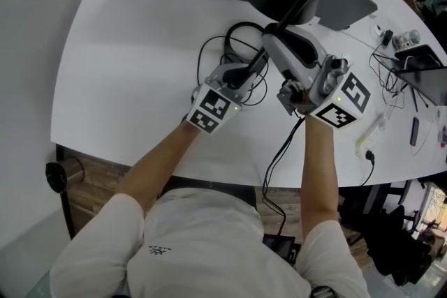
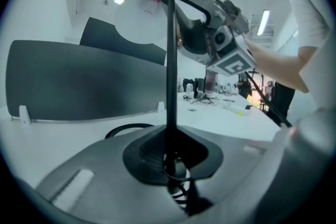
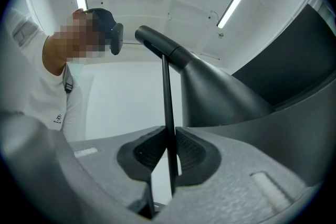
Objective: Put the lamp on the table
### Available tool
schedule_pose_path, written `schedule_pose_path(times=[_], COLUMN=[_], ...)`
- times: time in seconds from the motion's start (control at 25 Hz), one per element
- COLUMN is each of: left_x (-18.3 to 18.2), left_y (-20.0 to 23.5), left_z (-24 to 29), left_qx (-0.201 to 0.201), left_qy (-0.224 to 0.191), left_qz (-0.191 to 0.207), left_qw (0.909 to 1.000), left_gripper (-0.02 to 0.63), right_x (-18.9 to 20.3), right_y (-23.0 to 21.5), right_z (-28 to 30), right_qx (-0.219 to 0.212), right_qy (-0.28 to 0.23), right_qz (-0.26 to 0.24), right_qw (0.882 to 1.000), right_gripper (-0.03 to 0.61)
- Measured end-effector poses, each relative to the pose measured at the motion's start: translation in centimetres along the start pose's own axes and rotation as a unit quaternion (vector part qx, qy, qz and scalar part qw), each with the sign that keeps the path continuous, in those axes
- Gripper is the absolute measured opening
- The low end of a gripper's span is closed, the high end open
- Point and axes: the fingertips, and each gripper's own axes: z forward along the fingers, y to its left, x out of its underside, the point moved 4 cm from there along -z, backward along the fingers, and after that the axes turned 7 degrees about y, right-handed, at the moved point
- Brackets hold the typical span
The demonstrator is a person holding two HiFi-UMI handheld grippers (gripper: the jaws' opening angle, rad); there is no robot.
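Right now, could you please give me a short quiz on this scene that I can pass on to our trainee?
1. True or false: the left gripper and the right gripper both have their jaws shut on the lamp's thin black stem.
2. What lies on the table top just beyond the left gripper? A) a coiled black cable B) a mug C) a book
3. In one word, what colour is the table top?
Key: 1 true; 2 A; 3 white.
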Motion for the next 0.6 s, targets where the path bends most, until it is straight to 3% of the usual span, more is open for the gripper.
schedule_pose_path(times=[0.6], left_x=[0.43], left_y=[0.11], left_z=[0.61], left_qx=[-0.001], left_qy=[0.011], left_qz=[0.001], left_qw=[0.9999], left_gripper=[0.035], right_x=[0.64], right_y=[-0.47], right_z=[-0.07], right_qx=[-0.003], right_qy=[-0.004], right_qz=[0.005], right_qw=[1.000], right_gripper=[0.049])
